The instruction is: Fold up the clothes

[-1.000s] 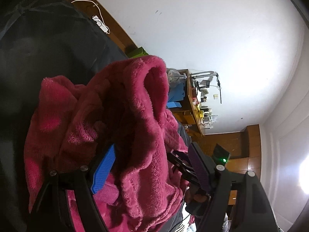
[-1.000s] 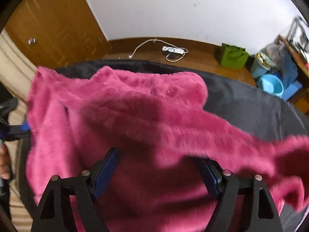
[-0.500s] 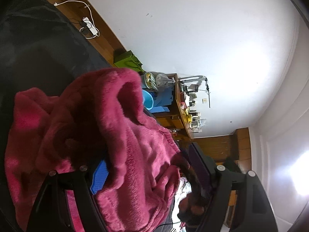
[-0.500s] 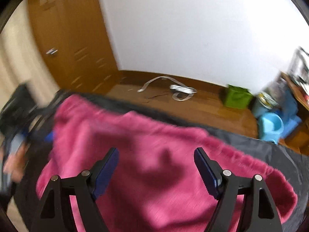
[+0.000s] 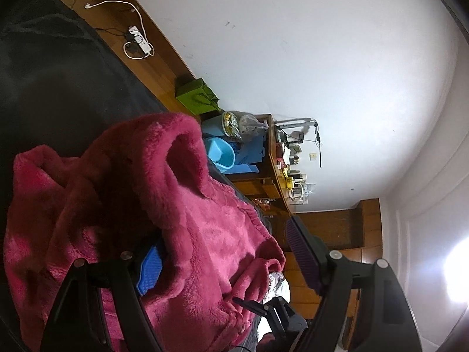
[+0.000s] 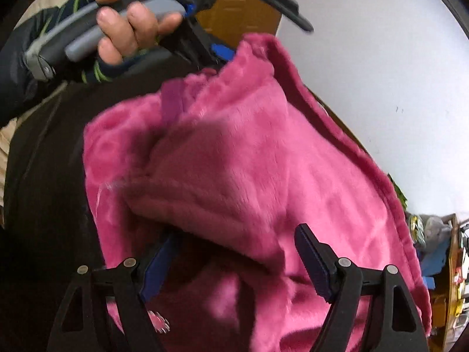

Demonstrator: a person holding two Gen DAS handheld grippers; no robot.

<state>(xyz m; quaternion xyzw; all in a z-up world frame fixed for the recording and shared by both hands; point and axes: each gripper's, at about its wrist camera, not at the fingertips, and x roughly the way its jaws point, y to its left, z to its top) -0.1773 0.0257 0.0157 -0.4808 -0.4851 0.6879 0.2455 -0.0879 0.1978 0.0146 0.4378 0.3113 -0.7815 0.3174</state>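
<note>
Both of my grippers are buried in one pink fleece garment (image 5: pixel 187 234), which is bunched and lifted over the dark bedcover (image 5: pixel 58 82) rather than lying flat on it. Starting at the left: my left gripper (image 5: pixel 225 252) stands with its fingers wide apart in its own view, the blue pad (image 5: pixel 149 270) tucked under a thick roll of fleece and the purple pad (image 5: pixel 302 258) in free air, so I judge it is not pinching anything, though the cloth drapes over one finger. Seen from the other side, my left hand (image 6: pixel 129 29) squeezes the grey handle high up beside the garment's top edge. Moving right, my right gripper (image 6: pixel 234 264) is also spread wide, with a fold of fleece (image 6: pixel 249 176) sagging between its fingers; I cannot tell whether any pad truly bites the fabric. To do this step well, I think I should find a single edge or hem with each gripper, close firmly on one layer only, pull the two apart until the cloth hangs smooth, and then lay it down flat on the bedcover before making a crease; plush fleece is thick and slippery, so a shallow pinch could slide off. Further right sit a green bag (image 5: pixel 196 94) and a blue tub (image 5: pixel 222 152). No writing or brand is legible anywhere.
</note>
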